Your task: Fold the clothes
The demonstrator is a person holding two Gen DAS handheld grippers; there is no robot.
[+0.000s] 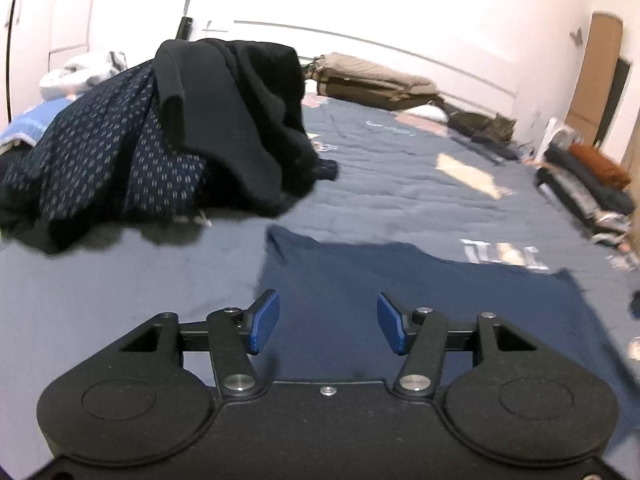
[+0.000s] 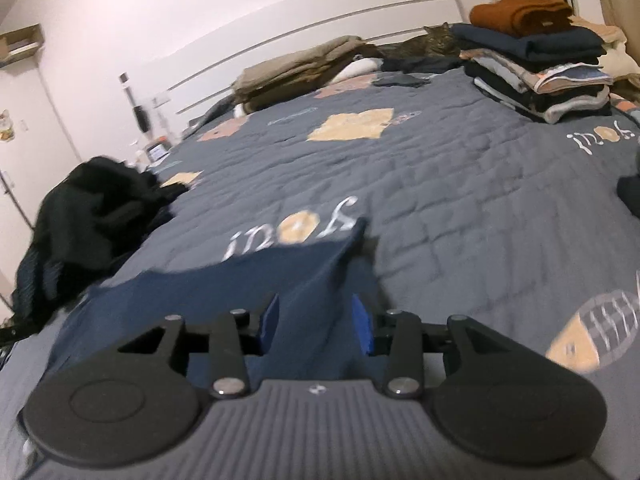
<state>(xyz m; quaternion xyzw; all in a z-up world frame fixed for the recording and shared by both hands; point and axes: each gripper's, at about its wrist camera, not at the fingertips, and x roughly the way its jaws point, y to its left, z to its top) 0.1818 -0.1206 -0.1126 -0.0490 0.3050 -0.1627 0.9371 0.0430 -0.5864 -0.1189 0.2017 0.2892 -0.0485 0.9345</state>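
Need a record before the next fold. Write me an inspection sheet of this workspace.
Surface: grey quilted bedspread, patches and lettering.
Job's things: navy garment spread flat near both tools; one edge lifted.
Clutter: unfolded dark clothes heap; folded clothes stack; tan folded bedding; tabby cat lying by the headboard.
Grippers: left tool open, holds nothing, above the garment; right tool closed on a raised fold of the garment.
Cables: a thin dark line at far left, unclear.
Surroundings: white walls, white headboard.
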